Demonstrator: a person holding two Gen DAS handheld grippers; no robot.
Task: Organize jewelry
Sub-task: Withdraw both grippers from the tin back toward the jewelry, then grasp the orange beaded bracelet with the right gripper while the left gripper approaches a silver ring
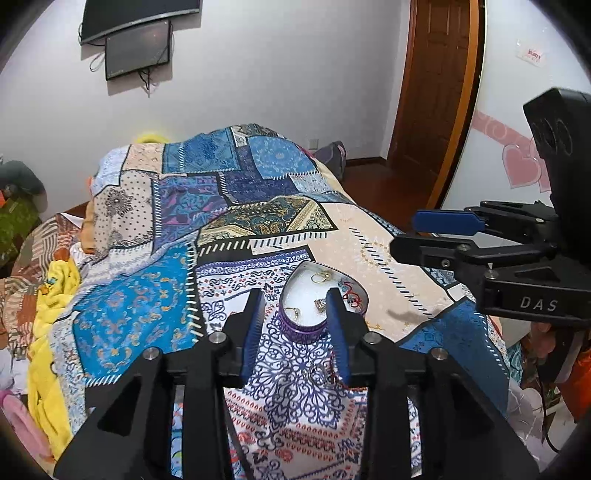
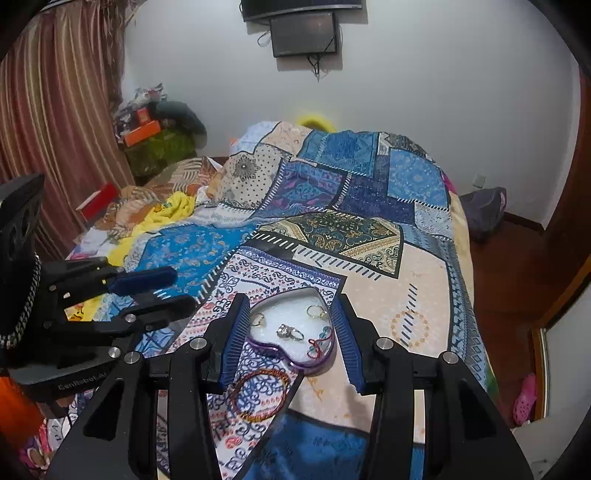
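Note:
A purple heart-shaped tin [image 1: 300, 327] [image 2: 272, 348] with a white lining lies on the patchwork bedspread [image 1: 147, 302] [image 2: 373, 291]. Inside it are a stone ring [image 2: 290, 331] [image 1: 320, 305], a gold ring [image 2: 317, 312] [image 1: 320, 277], another small ring [image 2: 258, 319] [image 1: 295, 313] and a red string [image 2: 317, 344] [image 1: 352, 297]. A red-and-gold bangle [image 2: 258, 395] lies on the bedspread just in front of the tin. My left gripper [image 1: 295, 293] [image 2: 183, 290] hovers open above the tin's near side, nothing between its pads. My right gripper [image 2: 291, 299] [image 1: 404, 236] also hangs open over the tin, empty.
Yellow cloth [image 2: 173, 206] and crumpled bedding lie at the bed's left. Striped curtains [image 2: 55, 110] and stacked boxes [image 2: 147, 129] stand beyond. A wooden door [image 1: 436, 92] and bare floor [image 2: 517, 266] are to the right. Two screens [image 2: 304, 33] hang on the wall.

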